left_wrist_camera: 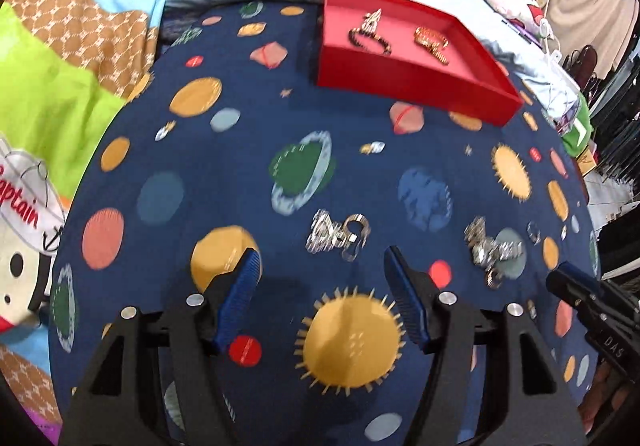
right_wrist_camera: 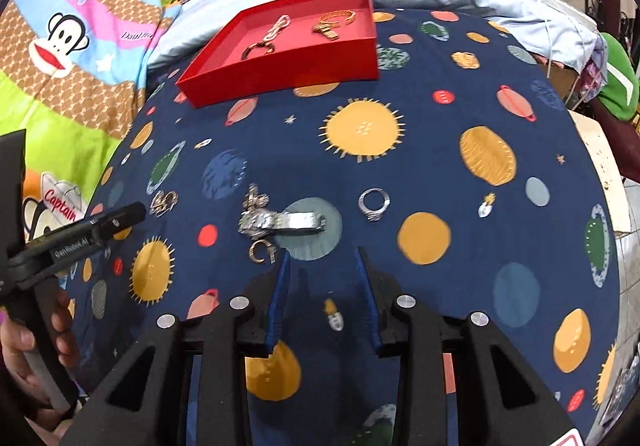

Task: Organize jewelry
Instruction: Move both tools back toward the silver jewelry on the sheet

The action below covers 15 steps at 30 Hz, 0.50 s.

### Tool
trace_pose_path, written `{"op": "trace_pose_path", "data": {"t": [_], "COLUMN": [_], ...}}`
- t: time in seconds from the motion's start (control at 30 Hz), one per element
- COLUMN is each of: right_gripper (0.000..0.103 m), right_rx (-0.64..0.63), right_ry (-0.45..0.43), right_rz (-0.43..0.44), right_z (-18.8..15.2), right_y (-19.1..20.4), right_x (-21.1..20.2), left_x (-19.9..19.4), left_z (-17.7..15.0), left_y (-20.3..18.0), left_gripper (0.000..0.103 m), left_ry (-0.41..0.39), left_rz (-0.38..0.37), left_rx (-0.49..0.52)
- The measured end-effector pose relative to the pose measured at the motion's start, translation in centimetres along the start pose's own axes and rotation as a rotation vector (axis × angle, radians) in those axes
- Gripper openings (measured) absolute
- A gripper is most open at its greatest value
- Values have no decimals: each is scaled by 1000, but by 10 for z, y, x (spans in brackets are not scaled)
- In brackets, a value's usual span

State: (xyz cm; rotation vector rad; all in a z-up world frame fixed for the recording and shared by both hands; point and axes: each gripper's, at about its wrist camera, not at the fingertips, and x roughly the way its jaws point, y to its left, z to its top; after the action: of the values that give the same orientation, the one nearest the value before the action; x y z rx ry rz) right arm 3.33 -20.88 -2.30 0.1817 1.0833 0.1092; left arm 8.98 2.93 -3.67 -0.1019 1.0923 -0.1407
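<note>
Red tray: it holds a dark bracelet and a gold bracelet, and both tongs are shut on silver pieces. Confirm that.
Partly wrong. The red tray does hold the dark bracelet and gold bracelet, but both wrist views show the left tongs and right tongs open and empty, with the silver pieces lying on the cloth.

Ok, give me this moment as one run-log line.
left tool: open, empty, near silver jewelry cluster | right tool: open, empty, near silver bracelet | red cardboard tray: holds two pieces
</note>
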Motion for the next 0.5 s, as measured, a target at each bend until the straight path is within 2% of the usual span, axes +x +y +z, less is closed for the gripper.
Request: {"op": "trace_pose_path", "data": {"t": [0.5], "right_gripper": [32], "right_rx": [-131], "right_ry": [-9], "right_rz": [50], "right_z": [27], "right_y": [51], "right_x": [22], "left_x": [0], "left_z": [-11], "left_y": [6], "left_gripper": [62], "left_ry": [10], "left_rz": [14], "left_rx": [-10]}}
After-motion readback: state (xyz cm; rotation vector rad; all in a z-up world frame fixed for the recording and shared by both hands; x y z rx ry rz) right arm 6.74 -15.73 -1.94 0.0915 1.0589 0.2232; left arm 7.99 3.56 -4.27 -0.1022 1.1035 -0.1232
